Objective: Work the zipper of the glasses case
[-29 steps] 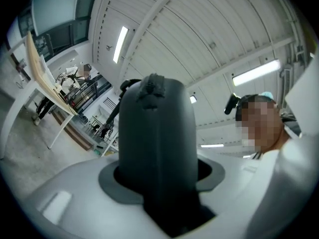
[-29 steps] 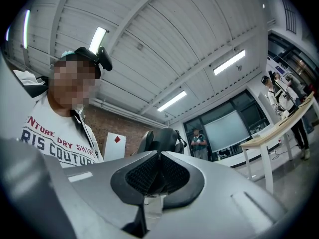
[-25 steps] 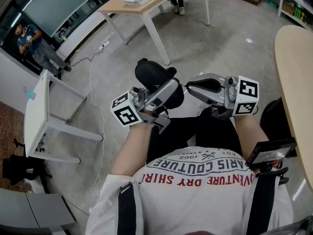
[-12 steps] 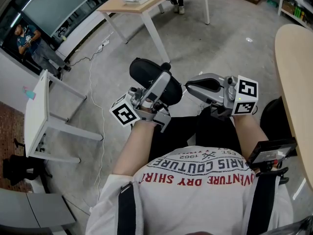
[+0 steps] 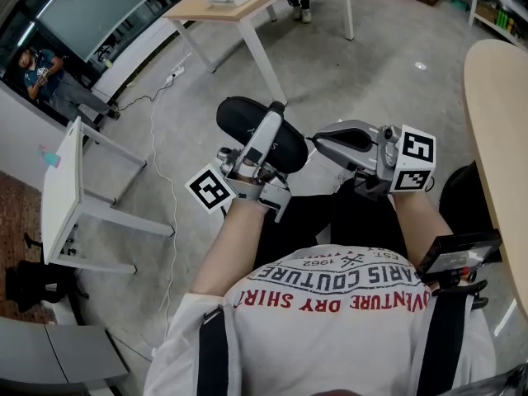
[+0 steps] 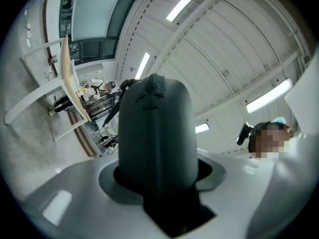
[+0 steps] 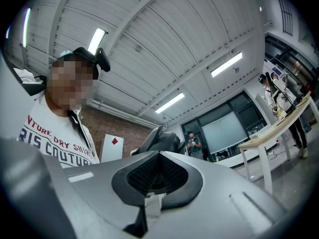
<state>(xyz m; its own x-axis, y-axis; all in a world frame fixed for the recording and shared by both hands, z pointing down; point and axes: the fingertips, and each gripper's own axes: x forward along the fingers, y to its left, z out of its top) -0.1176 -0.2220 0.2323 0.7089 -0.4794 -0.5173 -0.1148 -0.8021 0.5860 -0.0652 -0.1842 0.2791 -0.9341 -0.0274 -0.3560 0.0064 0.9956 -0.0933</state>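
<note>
The left gripper [image 5: 272,120] clamps the black glasses case [image 5: 241,122] in mid-air. The right gripper [image 5: 317,144], jaws just closed tight together, sits just beside the case's end — whether it has the zipper pull is unclear. If the pull was missed, the first tug likely comes away empty. The shirt [image 5: 330,291] reads "DRY SHIRT", "EST. 1962".

Grey floor [image 5: 379,73], wooden-topped tables [image 5: 247,7], ceiling strip lights [image 7: 227,64]
</note>
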